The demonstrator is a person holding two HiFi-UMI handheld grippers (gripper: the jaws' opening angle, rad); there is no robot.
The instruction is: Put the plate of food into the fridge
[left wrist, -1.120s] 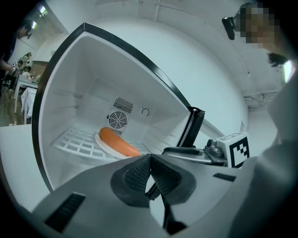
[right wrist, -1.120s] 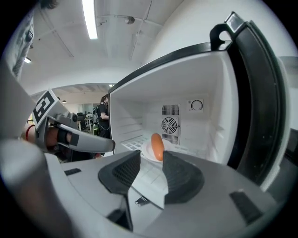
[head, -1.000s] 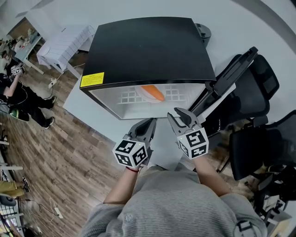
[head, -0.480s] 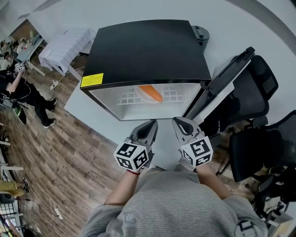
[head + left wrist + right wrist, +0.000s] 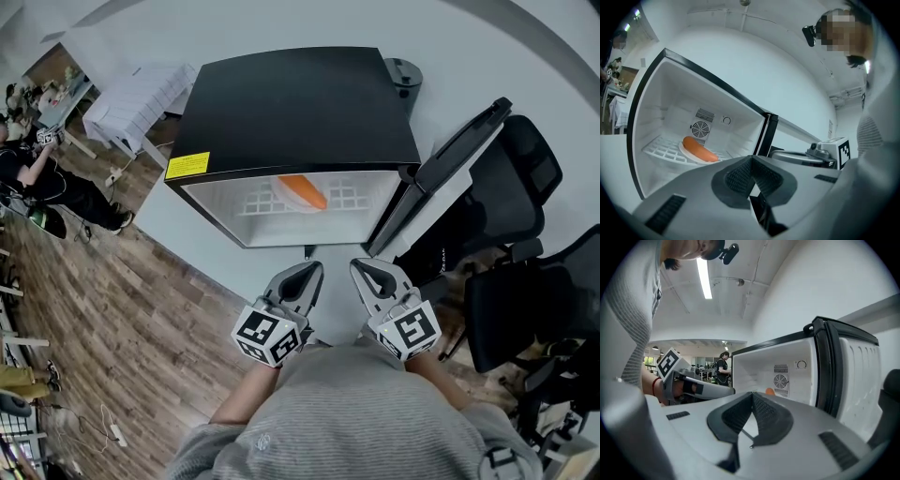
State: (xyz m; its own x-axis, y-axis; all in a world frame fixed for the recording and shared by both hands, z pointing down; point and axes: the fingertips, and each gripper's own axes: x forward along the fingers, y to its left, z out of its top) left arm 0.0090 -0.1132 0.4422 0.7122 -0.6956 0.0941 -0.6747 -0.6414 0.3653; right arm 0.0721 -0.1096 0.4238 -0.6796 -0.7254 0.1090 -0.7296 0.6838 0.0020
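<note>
Both are backing off fridge (image 5: 291, 103); right gripper (image 5: 360, 266) now pinched empty like left gripper (image 5: 315, 268). Plate (image 5: 298, 193) is sitting inside; door (image 5: 441, 178) likely needing closing next.

plate (image 5: 280, 187) mostly hidden under food (image 5: 306, 191)

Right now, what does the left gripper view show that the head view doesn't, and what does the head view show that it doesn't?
Only the left gripper view: the round fan grille and the dial on the back wall of the fridge.
Only the head view: the fridge's black top with its yellow label, the wooden floor and the office chairs.
Both: the open fridge, with the orange food on its white plate on the wire shelf.
</note>
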